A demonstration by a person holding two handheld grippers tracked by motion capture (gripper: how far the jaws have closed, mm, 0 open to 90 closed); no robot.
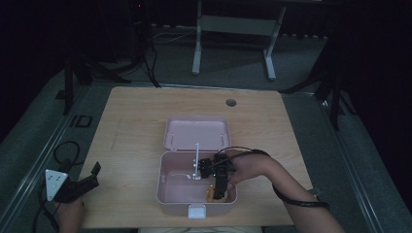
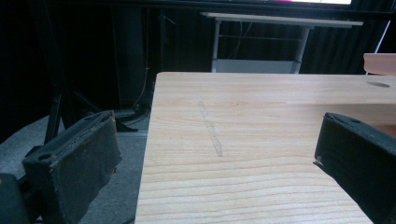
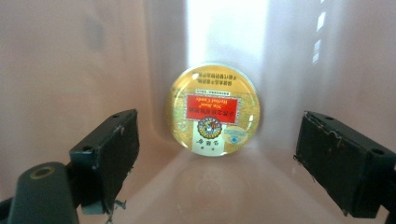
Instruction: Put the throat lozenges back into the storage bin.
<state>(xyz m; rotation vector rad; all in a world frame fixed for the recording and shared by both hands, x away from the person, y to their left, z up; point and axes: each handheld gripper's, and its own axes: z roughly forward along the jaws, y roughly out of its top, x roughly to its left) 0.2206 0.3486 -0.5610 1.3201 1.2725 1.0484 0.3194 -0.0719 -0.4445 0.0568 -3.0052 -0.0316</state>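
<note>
A pink box (image 1: 167, 193) stands open on the wooden table (image 1: 136, 111), its lid (image 1: 197, 133) leaning back. A round gold tin with a red label (image 3: 214, 109) leans against the box's inner corner (image 1: 213, 193). My right gripper (image 3: 215, 158) points down into the box (image 1: 221, 187). It is open, and the tin sits beyond its jaws, apart from both. My left gripper (image 1: 80, 184) rests at the table's front left edge. In the left gripper view it (image 2: 215, 158) is open with only bare wood between its jaws.
A round grommet hole (image 1: 231, 102) sits near the table's far edge. A white table frame (image 1: 233, 29) stands on the grey floor behind. Black stands and cables rise at both sides. The box has a white latch (image 1: 197, 211) at its front.
</note>
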